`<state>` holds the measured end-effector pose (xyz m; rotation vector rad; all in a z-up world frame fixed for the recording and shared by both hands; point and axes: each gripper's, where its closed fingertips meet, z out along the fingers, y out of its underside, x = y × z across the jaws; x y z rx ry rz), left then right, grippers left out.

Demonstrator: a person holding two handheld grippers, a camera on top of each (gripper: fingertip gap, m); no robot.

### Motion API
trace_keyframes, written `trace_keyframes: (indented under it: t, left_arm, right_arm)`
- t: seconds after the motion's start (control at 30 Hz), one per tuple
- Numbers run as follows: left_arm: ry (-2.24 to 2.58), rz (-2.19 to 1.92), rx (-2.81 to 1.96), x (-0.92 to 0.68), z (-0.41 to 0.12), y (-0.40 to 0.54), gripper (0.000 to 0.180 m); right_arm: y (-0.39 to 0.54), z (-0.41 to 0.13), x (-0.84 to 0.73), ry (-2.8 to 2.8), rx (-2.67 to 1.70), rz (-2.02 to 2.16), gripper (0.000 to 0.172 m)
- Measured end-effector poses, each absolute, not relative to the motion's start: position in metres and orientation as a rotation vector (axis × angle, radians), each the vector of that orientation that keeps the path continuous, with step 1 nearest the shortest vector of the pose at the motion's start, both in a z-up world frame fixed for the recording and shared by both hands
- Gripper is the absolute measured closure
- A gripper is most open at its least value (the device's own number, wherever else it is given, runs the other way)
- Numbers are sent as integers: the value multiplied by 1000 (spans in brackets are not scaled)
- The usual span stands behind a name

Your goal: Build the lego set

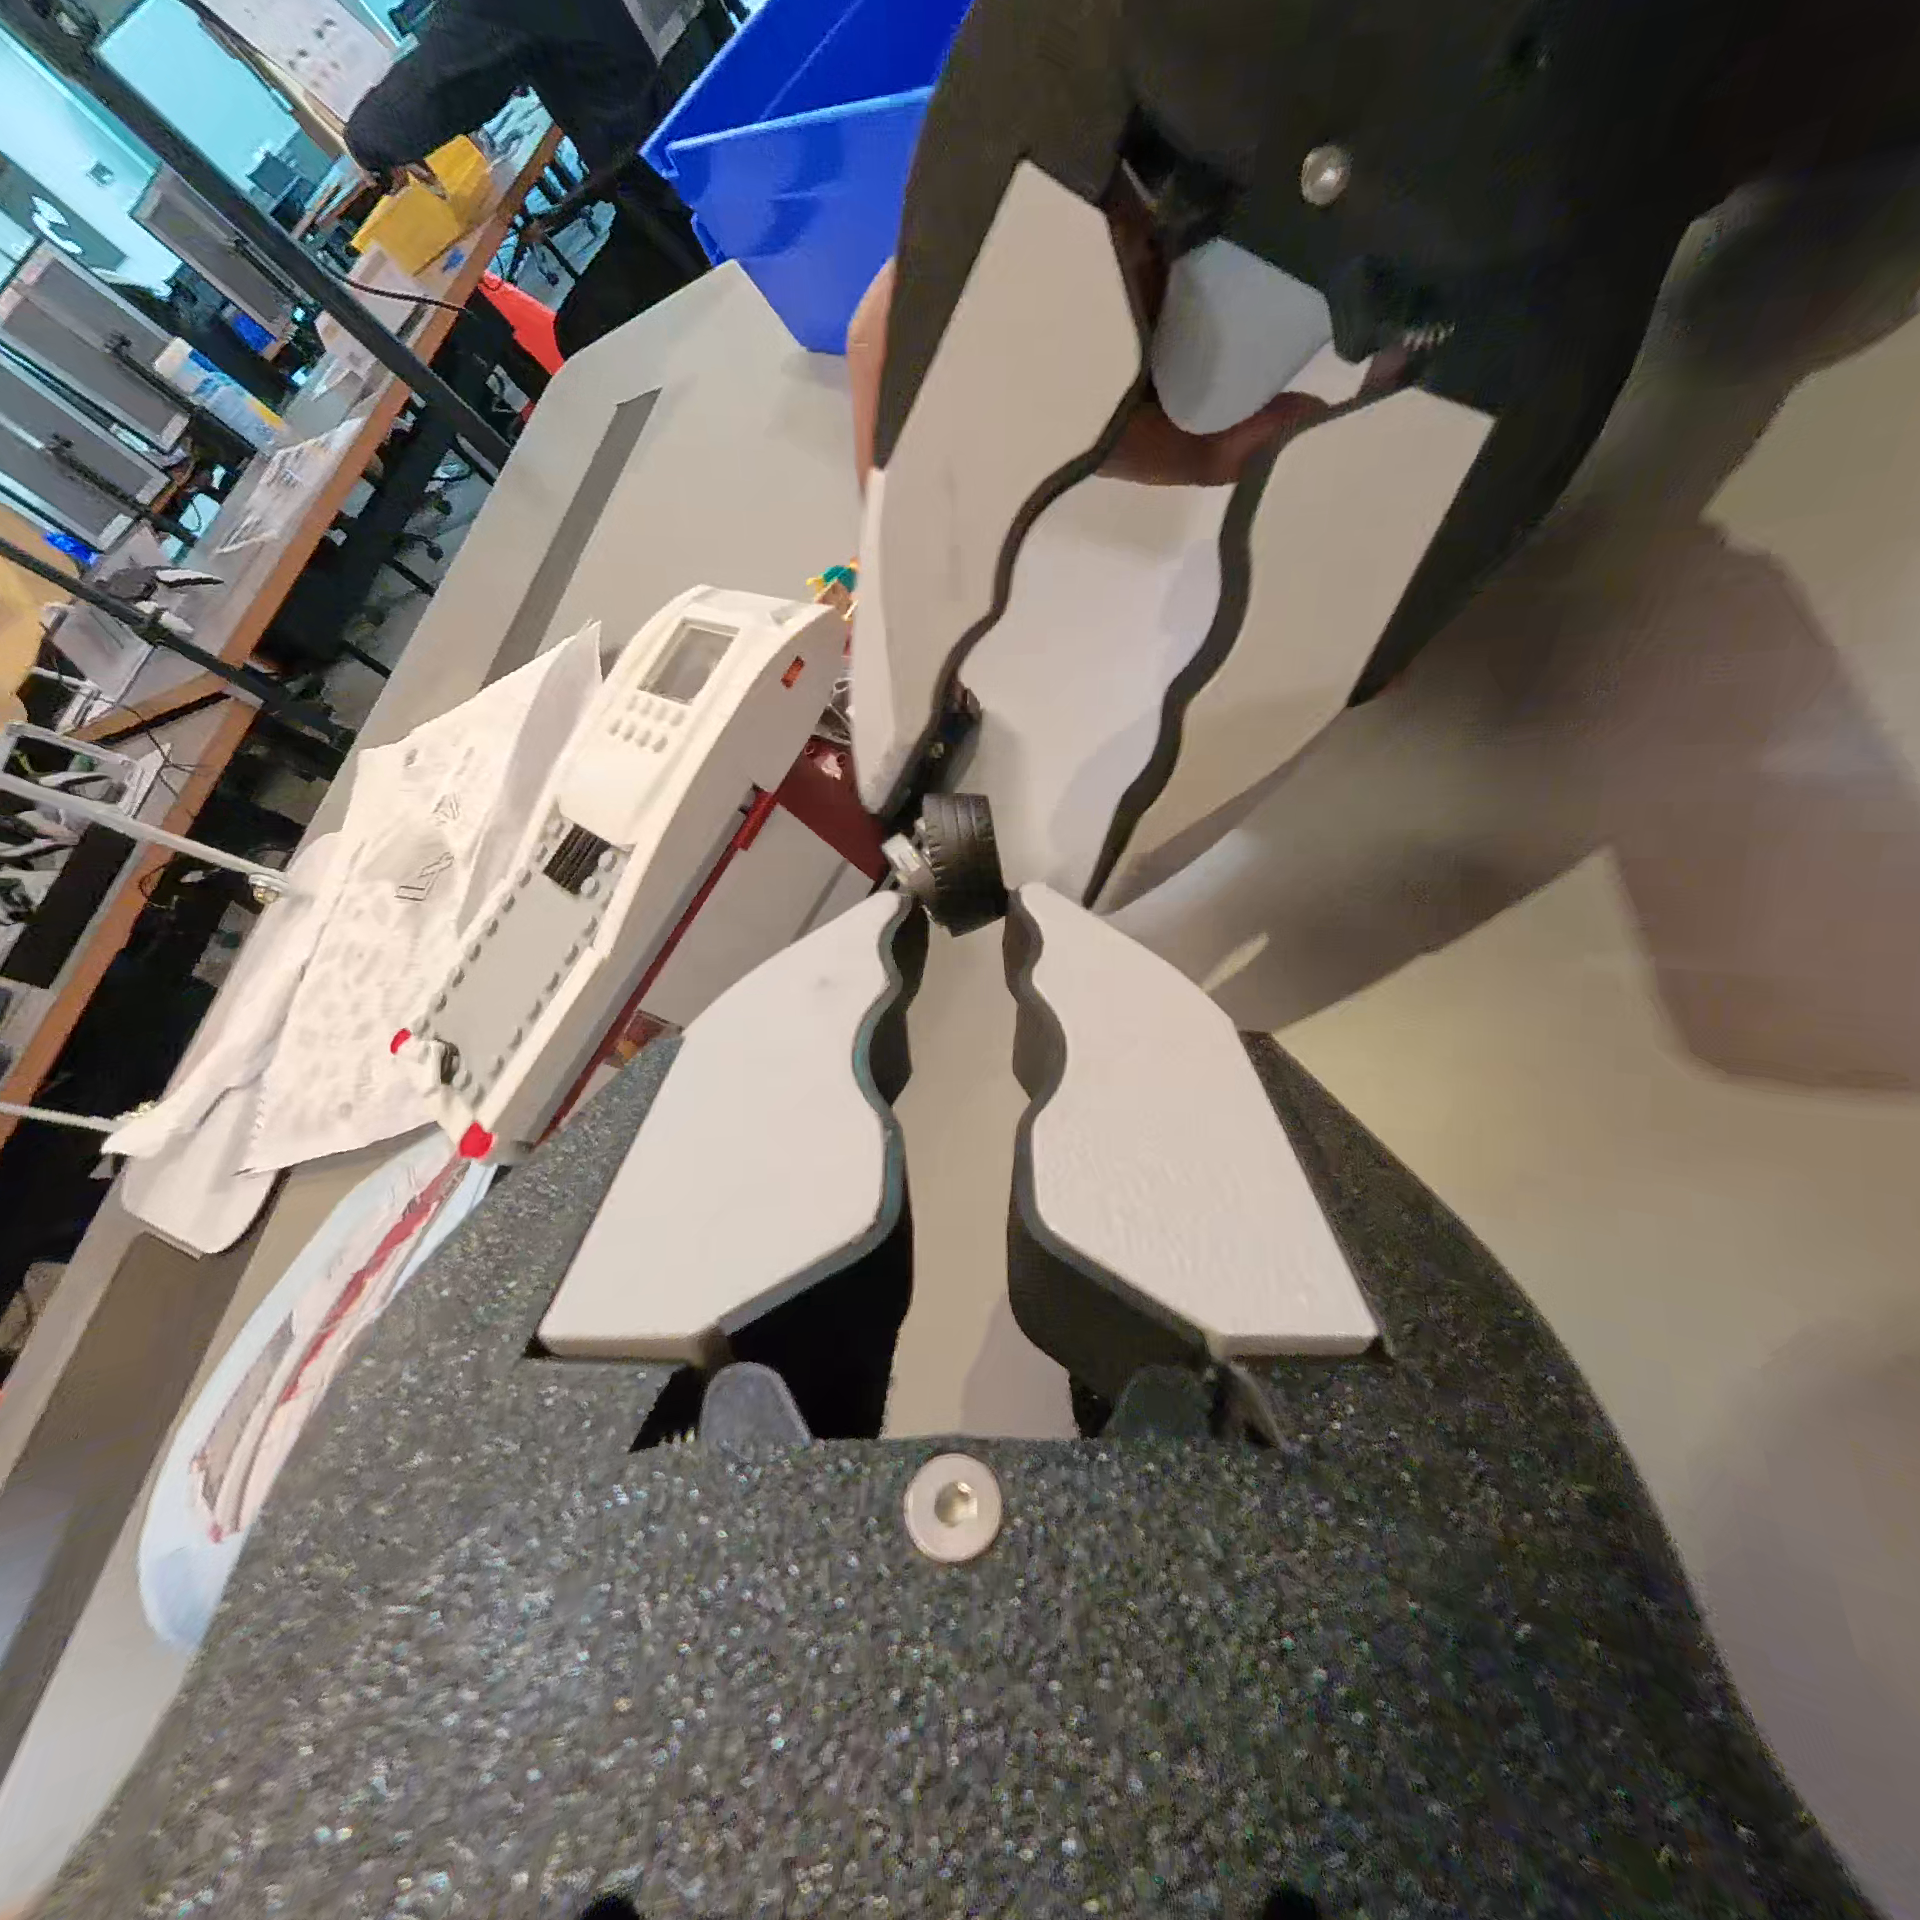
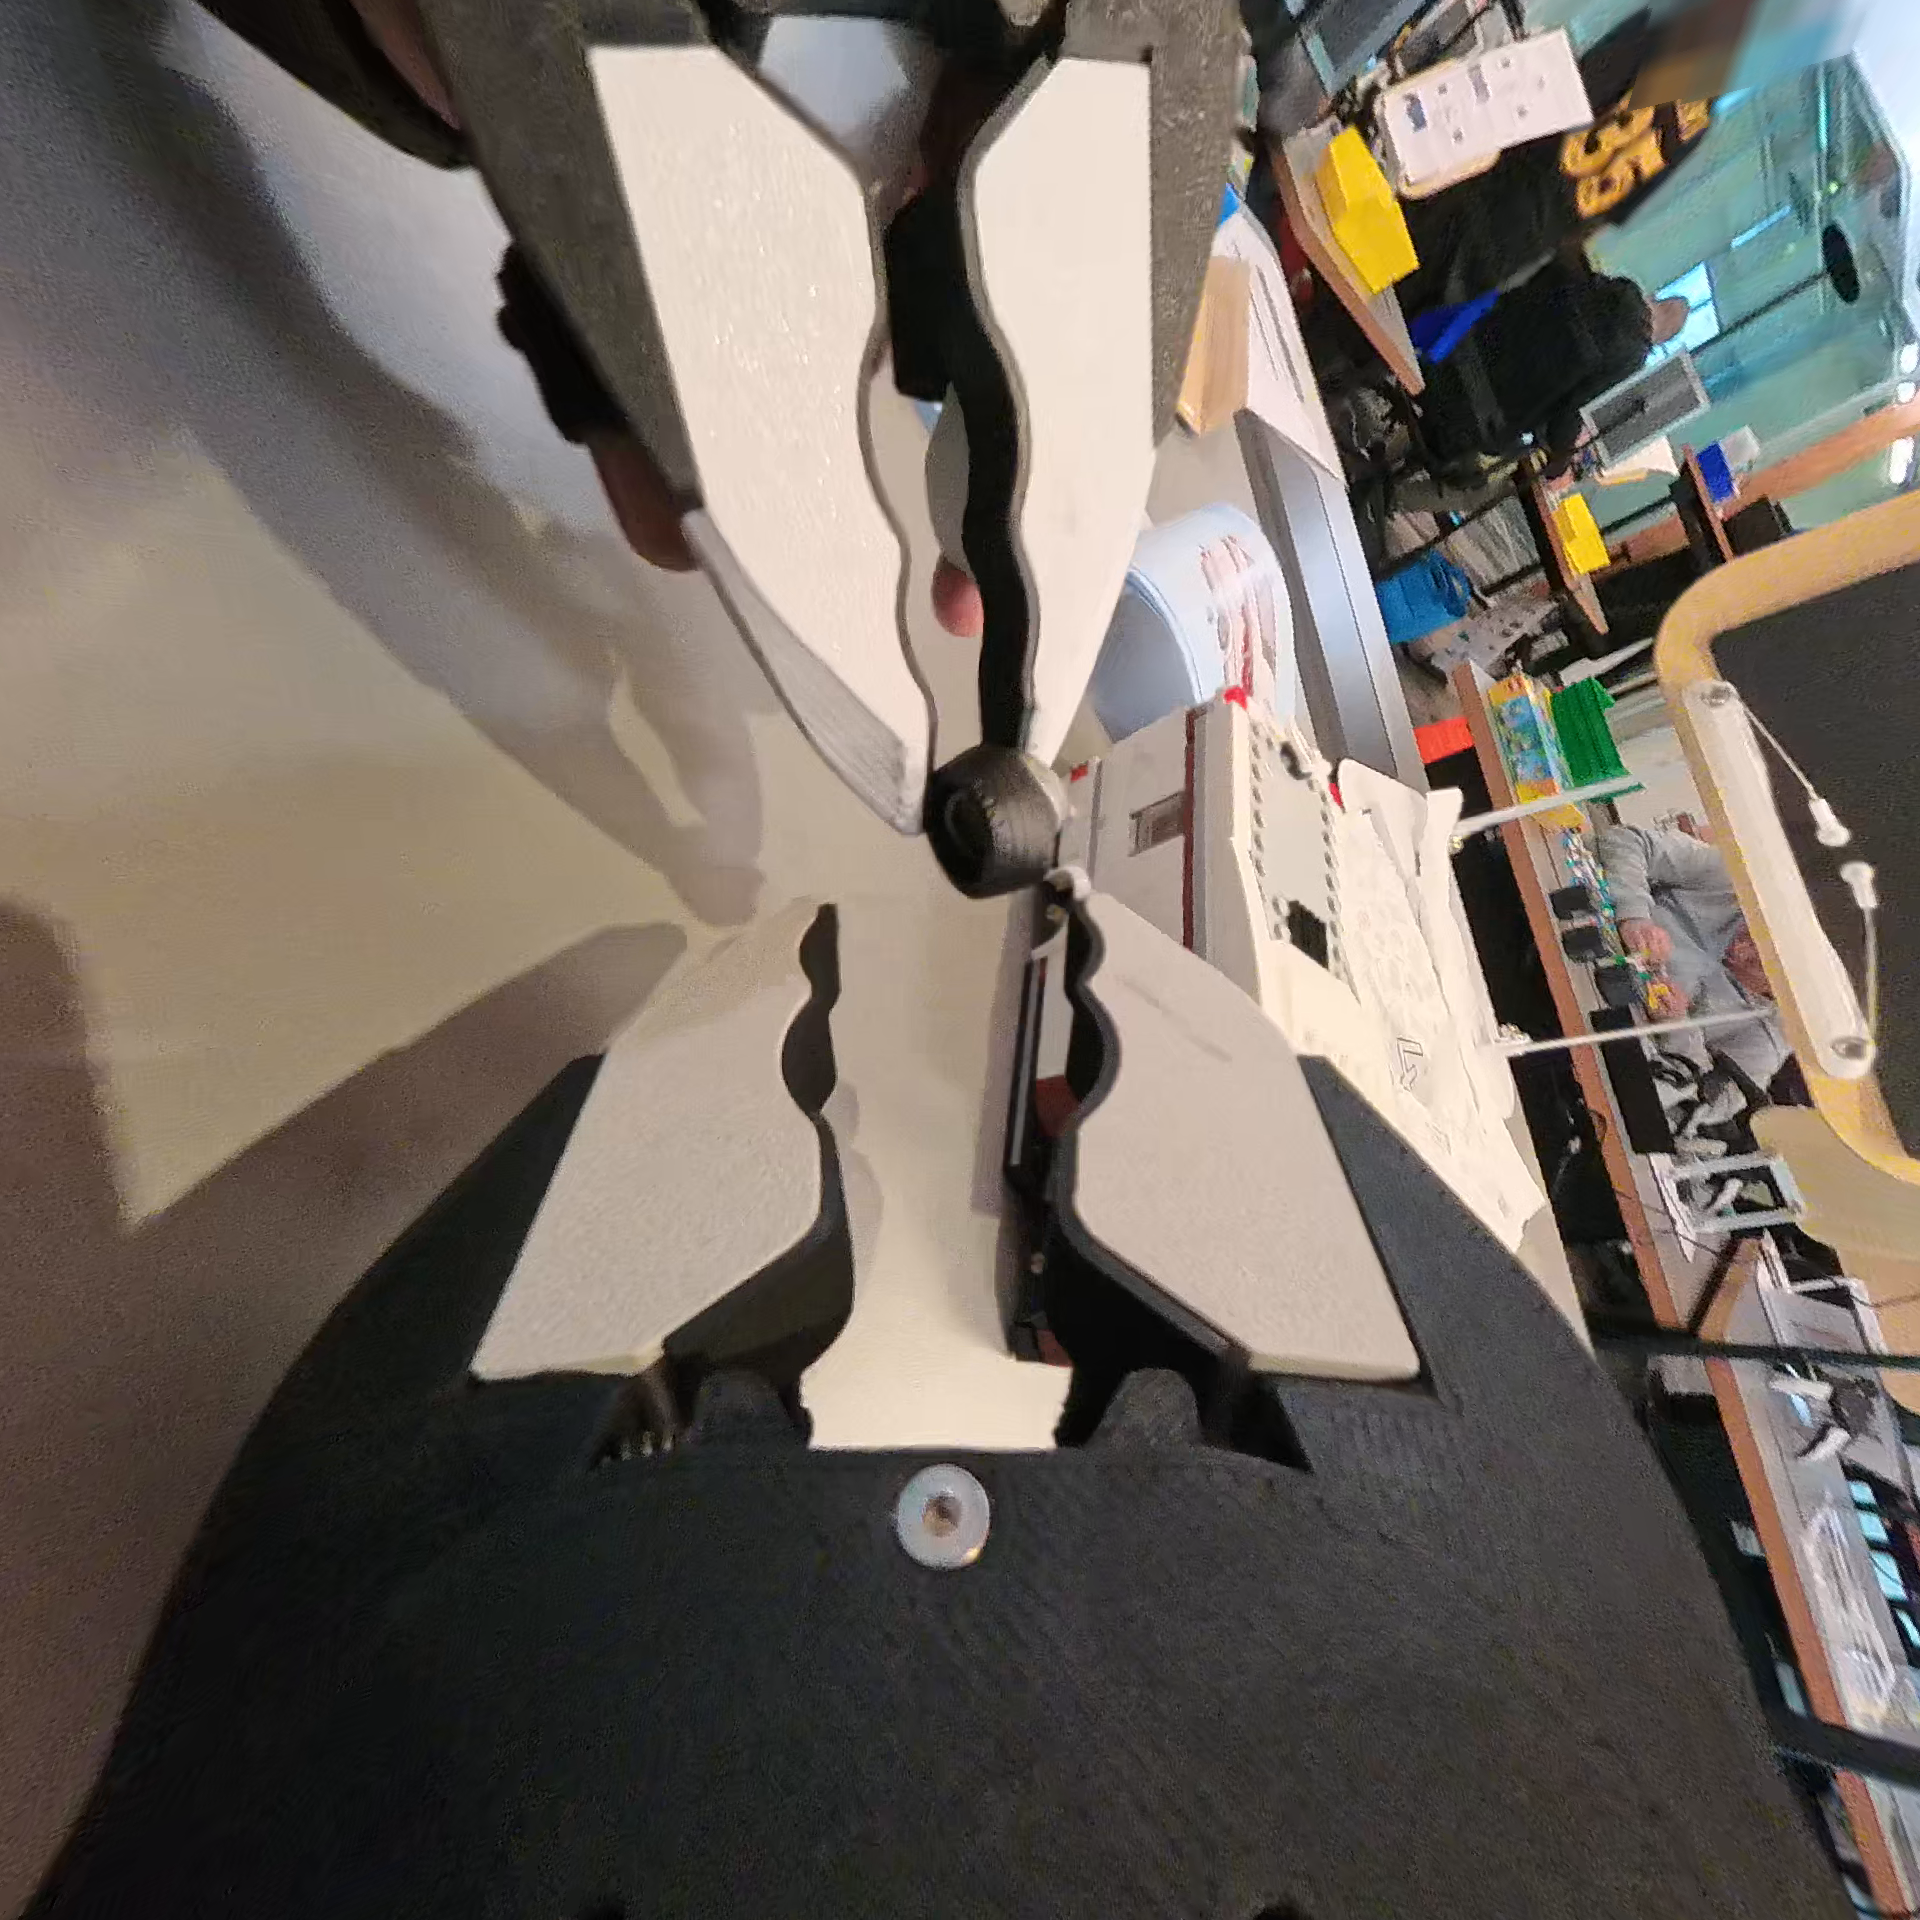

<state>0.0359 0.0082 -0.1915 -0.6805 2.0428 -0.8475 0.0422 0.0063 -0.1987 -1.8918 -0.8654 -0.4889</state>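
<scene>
One pale table (image 1: 1766, 1299), bearing a white brick-built model (image 1: 623, 831) atop printed sheets (image 1: 395, 935). Just beside the model's dark red flank, right gripper (image 2: 945, 909) spread wide, one finger alongside that flank. At the model's near end, left gripper (image 1: 964, 899) pinching a small black wheel (image 1: 961, 868) between its fingertips.

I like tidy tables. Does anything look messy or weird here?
The white paper beside the white brick model is crumpled, not flat. A lone small black wheel is pinched at the left gripper tips, next to the model.
</scene>
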Motion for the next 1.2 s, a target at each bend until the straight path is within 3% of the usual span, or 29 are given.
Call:
trace_keyframes:
  t: [0.03,0.43,0.7,0.83,0.97,1.2]
  left_arm:
    - [2058,-833,-662,37,-193,7,165]
    - [2117,-539,-658,49,-226,22,165]
    - [2107,-408,-505,50,-236,22,163]
    - [2064,-391,-457,52,-233,17,145]
    - [2064,-404,-407,49,-232,17,160]
    - [2057,-398,-302,46,-227,12,160]
  right_arm:
    - [9,-198,45,-851,-1897,-505,130]
    - [31,-227,58,-933,-1976,-599,150]
    - [31,-237,58,-951,-2016,-596,152]
    - [30,-235,55,-903,-2033,-581,153]
    - [26,-233,53,-897,-2046,-586,155]
    - [19,-232,48,-841,-2069,-433,159]
